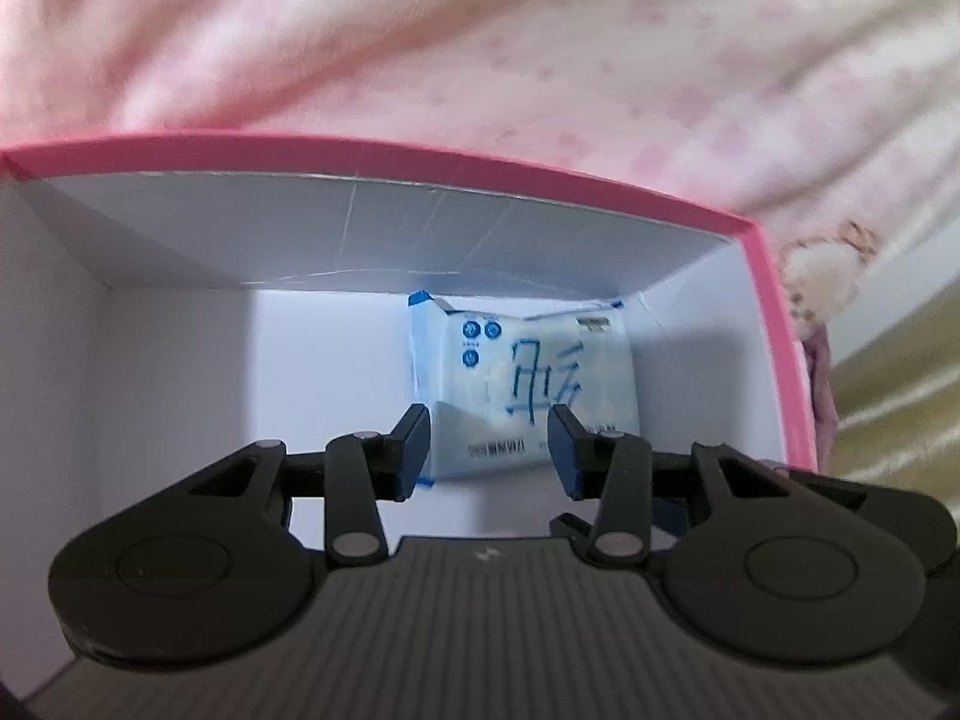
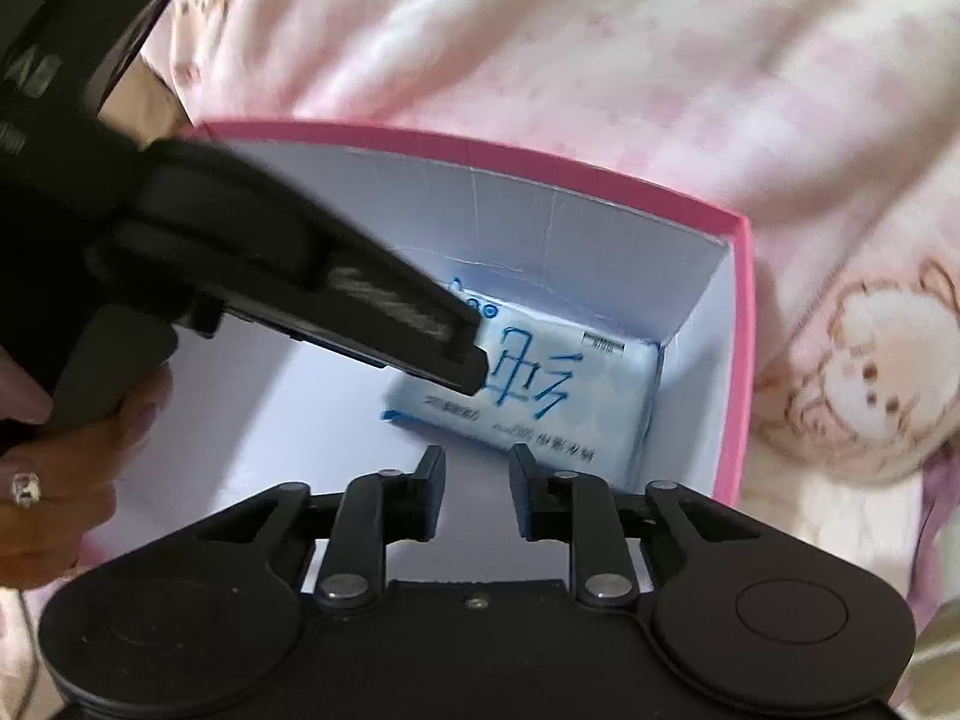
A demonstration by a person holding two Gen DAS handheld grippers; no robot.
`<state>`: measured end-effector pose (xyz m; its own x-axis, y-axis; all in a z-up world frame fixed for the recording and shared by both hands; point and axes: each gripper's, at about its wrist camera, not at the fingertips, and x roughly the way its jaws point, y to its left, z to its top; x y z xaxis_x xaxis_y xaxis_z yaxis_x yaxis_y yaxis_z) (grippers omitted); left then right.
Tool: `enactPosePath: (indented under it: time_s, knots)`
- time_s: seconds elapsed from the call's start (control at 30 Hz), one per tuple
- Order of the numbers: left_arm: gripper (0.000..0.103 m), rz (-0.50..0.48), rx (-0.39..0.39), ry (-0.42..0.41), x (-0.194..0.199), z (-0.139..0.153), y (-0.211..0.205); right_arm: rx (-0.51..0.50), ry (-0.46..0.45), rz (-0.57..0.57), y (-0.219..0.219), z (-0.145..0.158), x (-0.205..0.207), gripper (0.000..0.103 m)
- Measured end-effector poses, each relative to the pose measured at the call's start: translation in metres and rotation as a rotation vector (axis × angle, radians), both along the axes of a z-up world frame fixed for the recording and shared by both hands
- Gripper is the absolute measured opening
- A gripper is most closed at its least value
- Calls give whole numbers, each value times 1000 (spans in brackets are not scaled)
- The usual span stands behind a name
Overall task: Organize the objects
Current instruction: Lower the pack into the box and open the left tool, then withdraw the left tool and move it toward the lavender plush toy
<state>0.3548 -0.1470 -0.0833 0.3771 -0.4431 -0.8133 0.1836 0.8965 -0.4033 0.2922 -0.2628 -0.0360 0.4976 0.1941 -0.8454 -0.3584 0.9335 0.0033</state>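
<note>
One blue-and-white tissue pack [image 1: 522,384] lies flat on the floor of a pink box [image 1: 774,324], in the corner at about 2 o'clock in the right wrist view. Left tongs [image 1: 489,444] reach down inside the box, fingers spread wide just above the pack (not gripping it). Right tongs [image 2: 477,489] hang at the box's near edge, parted and holding nothing. Pink bedding [image 2: 600,60] lies around the box.

We see matte black grippers [image 2: 477,495], silver pivot screws [image 2: 343,587], and a bare hand [image 2: 54,480] wearing a ring [image 2: 25,487].
</note>
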Motion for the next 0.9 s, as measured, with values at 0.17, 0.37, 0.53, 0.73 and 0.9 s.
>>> enactPosePath:
  time_s: [0.17, 0.37, 0.53, 0.73, 0.9]
  knots:
    - [48, -72, 7, -48, -23, 31, 21, 93, -8, -45, -10, 26, -30, 32]
    - [49, -134, 61, -62, -53, 70, 40, 153, -43, -22, 11, 74, -58, 39]
    - [54, -174, 102, -101, -93, 113, 63, 170, -61, 13, 24, 93, -94, 45]
    - [60, -198, 131, -156, -134, 150, 88, 165, -50, 53, 41, 110, -127, 53]
    - [60, -239, 135, -197, -167, 168, 108, 155, -67, 56, 51, 123, -153, 57]
